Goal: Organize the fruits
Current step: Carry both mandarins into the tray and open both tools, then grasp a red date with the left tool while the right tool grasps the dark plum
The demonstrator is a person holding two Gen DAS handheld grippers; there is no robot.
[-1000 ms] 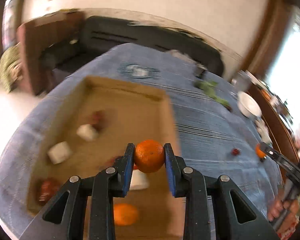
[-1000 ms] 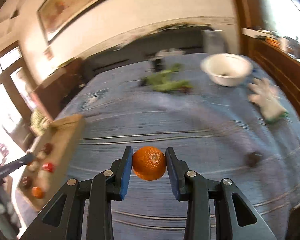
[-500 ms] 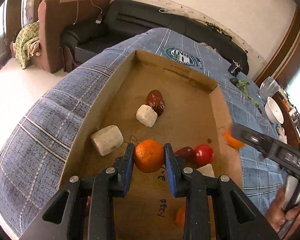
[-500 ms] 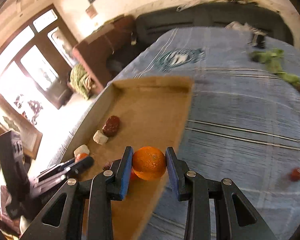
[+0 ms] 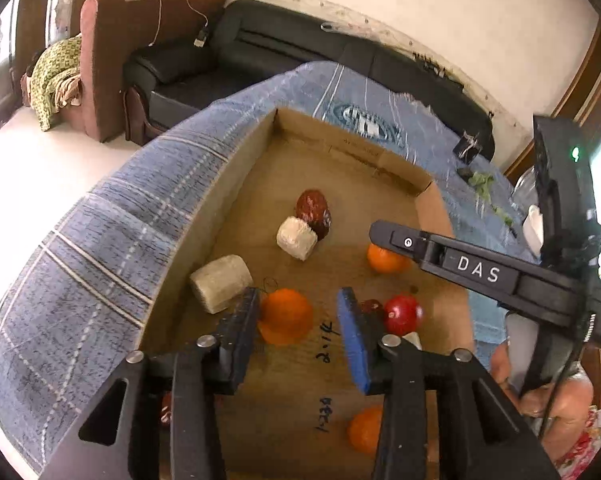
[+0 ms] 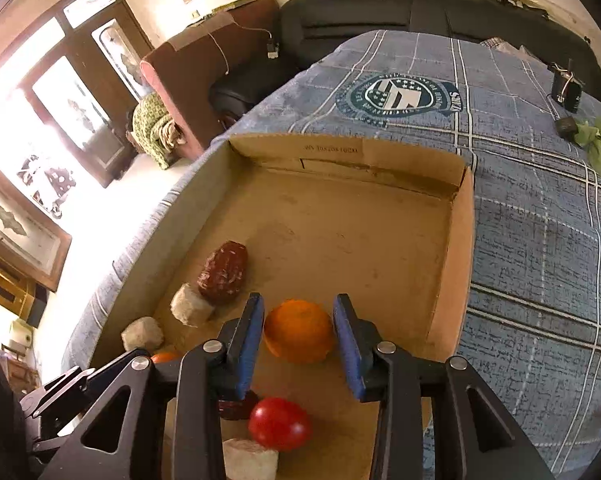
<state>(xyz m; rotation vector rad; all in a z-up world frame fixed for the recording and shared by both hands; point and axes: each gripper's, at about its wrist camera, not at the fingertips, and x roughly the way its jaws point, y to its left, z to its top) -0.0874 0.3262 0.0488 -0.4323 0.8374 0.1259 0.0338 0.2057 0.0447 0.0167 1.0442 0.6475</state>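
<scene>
A shallow cardboard box (image 5: 236,184) lies on a blue plaid cloth and also shows in the right wrist view (image 6: 456,256). My left gripper (image 5: 298,320) is open over the box; an orange (image 5: 286,316) lies between its fingers, touching the left pad. My right gripper (image 6: 298,328) is open over the box; another orange (image 6: 300,336) sits between its fingers, and it also shows under the right gripper's finger in the left wrist view (image 5: 386,258). A third orange (image 5: 366,430) lies near the front.
In the box lie a red tomato (image 5: 402,314), a dark red fruit (image 5: 312,210) and pale blocks (image 5: 296,236), (image 5: 220,282). Green leaves (image 6: 596,140) and a black clip (image 6: 566,88) lie on the cloth. A black sofa (image 5: 284,48) stands behind.
Both grippers have opened and let go of their oranges, which now lie in the box. The right gripper has moved further over the box.
</scene>
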